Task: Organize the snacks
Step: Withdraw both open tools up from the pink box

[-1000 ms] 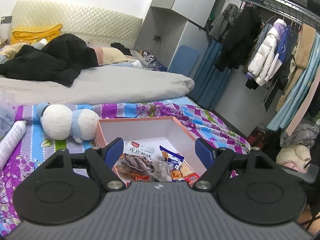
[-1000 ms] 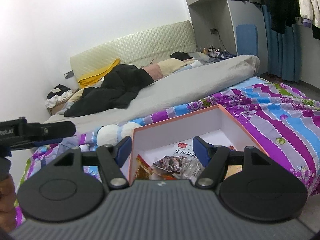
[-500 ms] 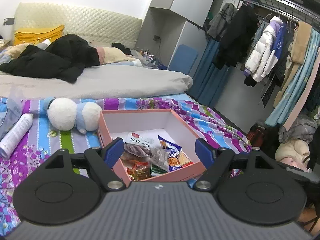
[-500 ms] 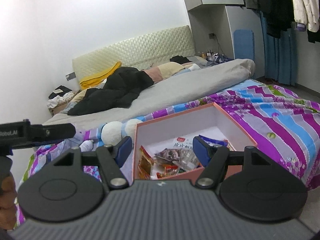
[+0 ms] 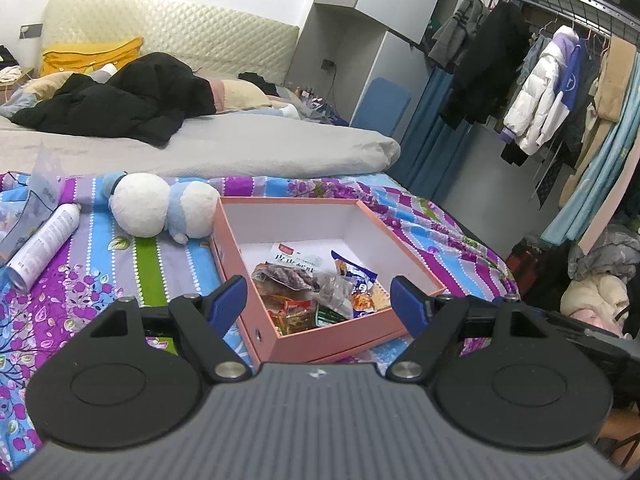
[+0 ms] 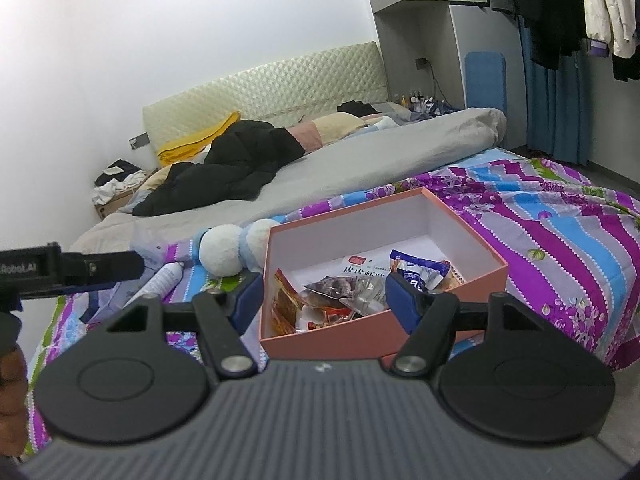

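We've got both grippers hanging just short of the open pink cardboard box [image 5: 332, 336] that sits on the purple-and-blue floral striped bedsheet [image 5: 100, 264]. Our left gripper [image 5: 318, 306] has its blue-tipped jaws spread wide with nothing between them, pointed at the box's near corner. The right gripper [image 6: 322, 298] is spread too, a bit narrower, also empty.

The crinkly snack packets [image 5: 316, 288] are piled loosely in the near half of the box, with a white printed pouch [image 5: 298, 258] lying flat behind them. A white-and-blue plush toy [image 5: 160, 212] is right up against the box's far left corner, and a white spray can [image 5: 44, 246] lies on its side further left.
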Action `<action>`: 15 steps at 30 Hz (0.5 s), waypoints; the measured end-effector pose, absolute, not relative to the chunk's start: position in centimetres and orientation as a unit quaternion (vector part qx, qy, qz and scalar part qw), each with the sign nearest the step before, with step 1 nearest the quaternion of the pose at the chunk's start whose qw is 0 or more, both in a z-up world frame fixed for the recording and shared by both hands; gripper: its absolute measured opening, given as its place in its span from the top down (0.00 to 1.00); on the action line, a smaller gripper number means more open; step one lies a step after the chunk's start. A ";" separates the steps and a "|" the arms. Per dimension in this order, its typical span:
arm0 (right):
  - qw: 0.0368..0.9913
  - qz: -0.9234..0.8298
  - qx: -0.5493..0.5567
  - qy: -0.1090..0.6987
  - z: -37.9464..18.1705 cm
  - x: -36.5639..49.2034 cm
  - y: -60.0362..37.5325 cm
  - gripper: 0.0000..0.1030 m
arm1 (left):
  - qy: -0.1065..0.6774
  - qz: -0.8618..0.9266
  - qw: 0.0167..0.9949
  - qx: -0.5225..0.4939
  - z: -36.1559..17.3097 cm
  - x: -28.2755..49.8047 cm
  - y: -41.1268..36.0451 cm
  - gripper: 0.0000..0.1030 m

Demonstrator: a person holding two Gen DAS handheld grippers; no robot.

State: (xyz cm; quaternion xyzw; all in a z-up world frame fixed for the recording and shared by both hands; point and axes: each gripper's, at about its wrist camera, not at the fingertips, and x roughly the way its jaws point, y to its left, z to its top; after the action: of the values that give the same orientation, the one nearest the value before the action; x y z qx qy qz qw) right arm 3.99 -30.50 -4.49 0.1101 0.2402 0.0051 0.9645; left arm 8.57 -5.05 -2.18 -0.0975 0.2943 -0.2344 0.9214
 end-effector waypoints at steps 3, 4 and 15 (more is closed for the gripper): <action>0.964 0.004 0.109 0.243 -4.7 4.1 -30.4 0.33 | 0.295 -0.232 0.922 -0.098 -2.3 8.8 -5.0 0.20; 0.964 0.004 0.109 0.243 -4.7 4.0 -30.4 0.33 | 0.296 -0.231 0.922 -0.098 -2.3 8.9 -5.0 0.20; 0.965 -0.017 0.096 0.242 -4.6 4.0 -30.7 0.04 | 0.291 -0.227 0.924 -0.095 -2.4 9.1 -5.5 0.01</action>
State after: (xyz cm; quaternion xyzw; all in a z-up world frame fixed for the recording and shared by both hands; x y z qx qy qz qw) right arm 3.96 -30.72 -4.62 0.0955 0.2418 -0.0166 0.9655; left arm 9.10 -5.47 -2.44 -0.0948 0.2913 -0.2269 0.9245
